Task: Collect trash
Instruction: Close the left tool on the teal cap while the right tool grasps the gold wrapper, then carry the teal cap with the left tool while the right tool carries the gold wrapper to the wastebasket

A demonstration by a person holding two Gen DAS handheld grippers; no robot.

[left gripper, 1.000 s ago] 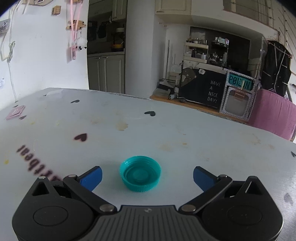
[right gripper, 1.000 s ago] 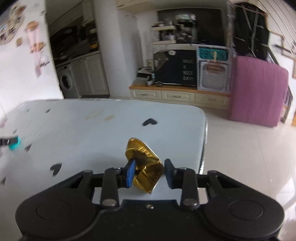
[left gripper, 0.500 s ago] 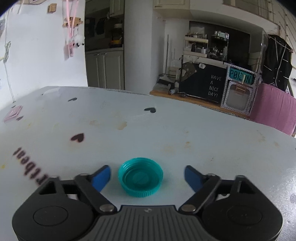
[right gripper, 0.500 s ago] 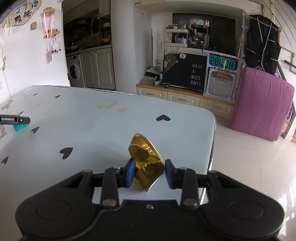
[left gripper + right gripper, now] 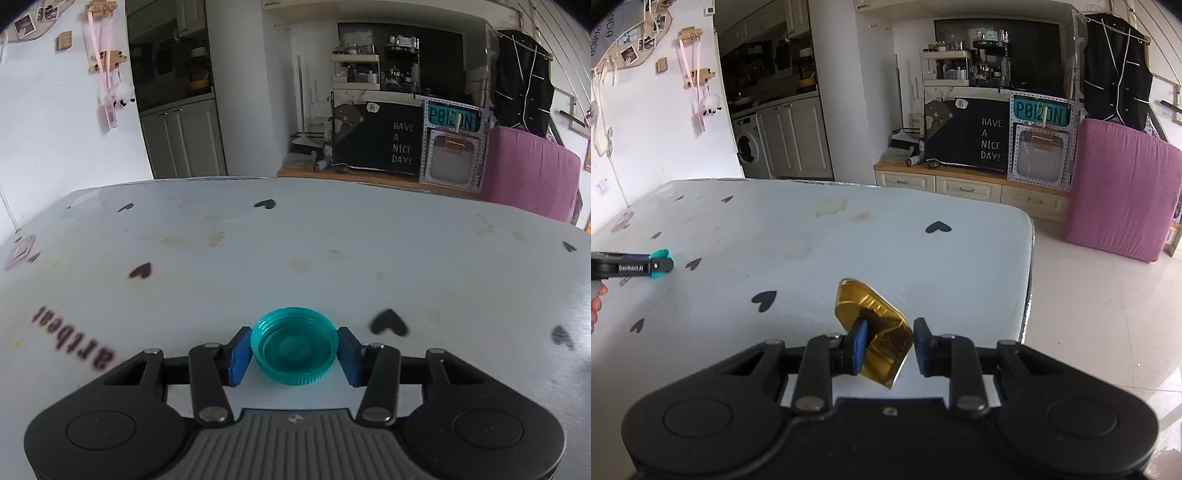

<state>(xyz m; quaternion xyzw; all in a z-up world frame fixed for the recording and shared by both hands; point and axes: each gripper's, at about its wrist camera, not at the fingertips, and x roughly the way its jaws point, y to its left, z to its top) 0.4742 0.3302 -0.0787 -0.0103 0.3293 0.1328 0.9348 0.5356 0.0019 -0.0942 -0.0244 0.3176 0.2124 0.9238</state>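
white table (image 5: 332, 236), black heart prints. left gripper (image 5: 294, 350), lower centre: jaws just closed in, blue pads touching both sides of teal cap (image 5: 294, 347). right gripper (image 5: 890, 345), lower centre: jaws just narrowed, apparently pinching crumpled gold foil (image 5: 875, 328).

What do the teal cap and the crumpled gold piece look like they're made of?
The teal cap looks like molded plastic with a slight sheen: ribbed rim, stepped rings inside. The gold piece looks like thin metallic foil or foil-coated wrapper: mirror-like shine, sharp creases, bent edges. Which of those it is cannot be told.
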